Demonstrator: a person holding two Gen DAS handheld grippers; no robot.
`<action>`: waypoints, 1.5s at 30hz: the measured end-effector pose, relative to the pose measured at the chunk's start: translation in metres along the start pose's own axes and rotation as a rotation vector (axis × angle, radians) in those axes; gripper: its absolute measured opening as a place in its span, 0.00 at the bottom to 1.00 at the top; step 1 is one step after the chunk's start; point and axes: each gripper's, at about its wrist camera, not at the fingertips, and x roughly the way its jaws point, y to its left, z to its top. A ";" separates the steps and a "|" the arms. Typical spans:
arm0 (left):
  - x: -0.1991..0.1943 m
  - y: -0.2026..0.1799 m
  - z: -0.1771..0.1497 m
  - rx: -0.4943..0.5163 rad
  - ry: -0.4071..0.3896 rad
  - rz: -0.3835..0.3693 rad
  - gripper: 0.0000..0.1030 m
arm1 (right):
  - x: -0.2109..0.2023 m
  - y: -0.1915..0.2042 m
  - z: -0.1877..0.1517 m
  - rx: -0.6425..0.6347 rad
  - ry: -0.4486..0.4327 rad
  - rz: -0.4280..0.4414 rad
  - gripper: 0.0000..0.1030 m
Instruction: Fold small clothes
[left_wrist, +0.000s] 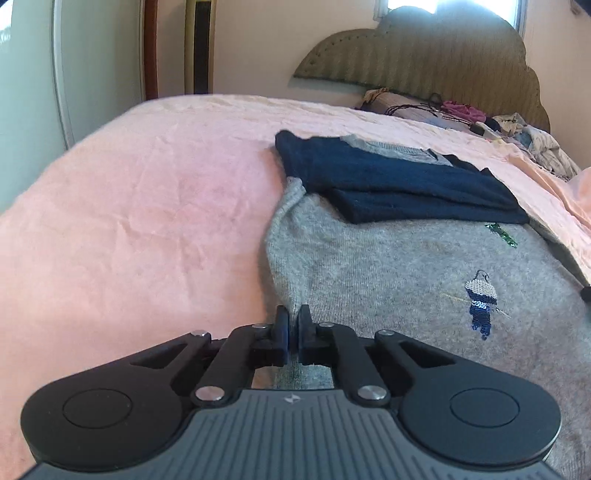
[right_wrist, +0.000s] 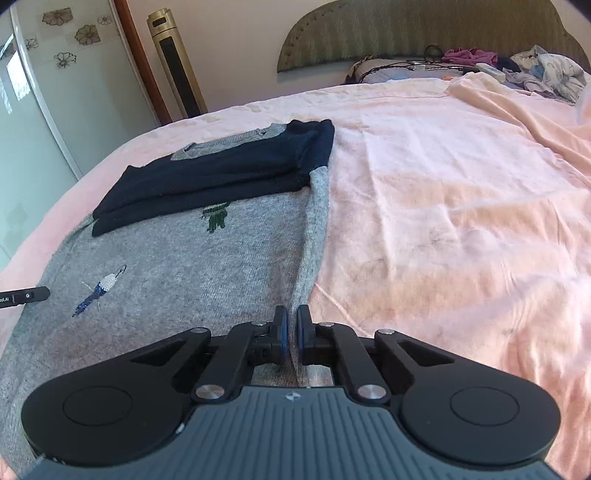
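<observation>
A small grey sweater with navy sleeves folded across its chest lies flat on the pink bed cover. It bears sequin figures. My left gripper is shut on the sweater's left bottom edge. In the right wrist view the same sweater lies to the left, its navy sleeves folded over. My right gripper is shut on the sweater's right bottom edge. The tip of the left gripper shows at the left border.
A padded headboard stands at the far end, with a pile of clothes and cables below it. A gold tower fan and a wardrobe door stand left of the bed. Pink cover stretches to the right.
</observation>
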 end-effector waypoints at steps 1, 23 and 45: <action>-0.002 0.003 0.000 0.008 -0.003 -0.003 0.04 | -0.006 -0.003 -0.001 0.013 -0.017 -0.002 0.08; -0.049 0.029 -0.053 -0.198 0.138 -0.235 0.05 | -0.036 -0.046 -0.044 0.283 0.076 0.258 0.09; -0.087 0.033 -0.099 -0.230 0.181 -0.348 0.07 | -0.090 -0.053 -0.100 0.291 0.164 0.317 0.07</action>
